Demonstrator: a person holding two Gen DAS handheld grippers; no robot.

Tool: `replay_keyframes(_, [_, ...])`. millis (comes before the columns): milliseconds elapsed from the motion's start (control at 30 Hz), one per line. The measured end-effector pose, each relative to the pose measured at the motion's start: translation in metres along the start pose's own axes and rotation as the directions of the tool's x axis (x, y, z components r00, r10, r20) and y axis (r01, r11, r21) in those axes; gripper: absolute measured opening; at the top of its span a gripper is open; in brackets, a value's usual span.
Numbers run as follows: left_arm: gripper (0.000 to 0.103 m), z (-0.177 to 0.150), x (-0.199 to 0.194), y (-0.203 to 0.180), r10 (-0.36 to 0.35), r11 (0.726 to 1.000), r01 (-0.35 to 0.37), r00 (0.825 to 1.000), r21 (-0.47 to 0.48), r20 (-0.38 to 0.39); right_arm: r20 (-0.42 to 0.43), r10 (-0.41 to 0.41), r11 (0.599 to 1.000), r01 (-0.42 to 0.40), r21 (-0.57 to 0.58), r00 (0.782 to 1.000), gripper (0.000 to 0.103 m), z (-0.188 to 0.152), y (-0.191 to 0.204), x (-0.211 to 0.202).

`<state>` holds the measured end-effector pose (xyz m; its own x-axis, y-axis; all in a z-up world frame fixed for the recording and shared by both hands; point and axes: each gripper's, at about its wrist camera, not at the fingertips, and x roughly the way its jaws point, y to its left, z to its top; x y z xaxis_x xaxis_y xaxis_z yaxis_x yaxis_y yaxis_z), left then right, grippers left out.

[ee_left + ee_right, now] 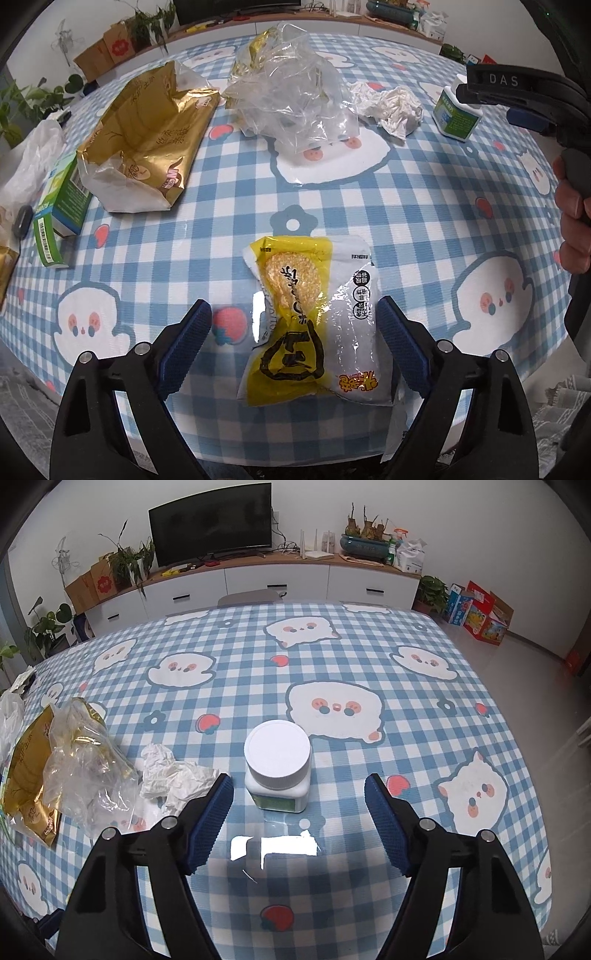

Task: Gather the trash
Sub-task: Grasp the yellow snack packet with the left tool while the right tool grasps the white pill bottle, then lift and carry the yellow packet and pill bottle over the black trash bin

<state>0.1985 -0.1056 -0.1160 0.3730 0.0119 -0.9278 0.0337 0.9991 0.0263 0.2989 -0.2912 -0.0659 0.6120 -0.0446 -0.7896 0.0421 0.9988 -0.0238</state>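
A yellow and white snack wrapper [306,321] lies flat on the checked tablecloth [424,206], between the fingers of my left gripper [293,310], which stands open. Its right pad is close to the wrapper's edge; the left pad is well clear. In the right wrist view a white-capped bottle [277,764] with a green label stands upright just ahead of my right gripper [299,779]. That gripper is open, with both pads apart from the bottle. The left wrist view shows the bottle [456,114] at far right, under the right gripper [517,96].
A torn gold bag [147,144], a crumpled clear plastic bag [291,92] and a wad of white tissue [391,107] lie further back. A green box [62,206] sits at the left edge. A hand [574,221] shows at the right. Beyond the table stands a white sideboard [277,579].
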Motion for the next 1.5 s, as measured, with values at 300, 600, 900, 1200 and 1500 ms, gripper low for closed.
replay_keyframes(300, [0.060,-0.007,0.001,-0.003,0.007,1.000,-0.008,1.000,-0.020,-0.013,-0.027,-0.009,1.000,0.009,0.016,1.000,0.063,0.005,0.006,0.014])
replay_keyframes(600, [0.032,-0.019,-0.013,-0.002,0.008,0.999,-0.009,1.000,-0.034,-0.026,-0.045,-0.013,1.000,0.013,0.019,0.999,0.058,0.005,0.010,0.023])
replay_keyframes(900, [0.026,-0.018,-0.018,-0.002,0.005,1.000,-0.006,1.000,-0.020,-0.011,-0.036,-0.026,1.000,0.027,0.009,0.999,0.040,0.006,0.016,0.028])
replay_keyframes(1200, [0.023,-0.012,-0.022,-0.001,-0.002,1.000,0.002,1.000,-0.024,-0.004,-0.029,-0.031,1.000,0.031,-0.007,0.999,0.040,0.003,0.017,0.019])
replay_keyframes(1500, [0.020,-0.010,-0.025,-0.002,-0.035,0.999,0.034,0.999,-0.021,-0.007,-0.029,-0.033,0.999,0.032,-0.028,0.999,0.040,-0.006,0.021,0.003])
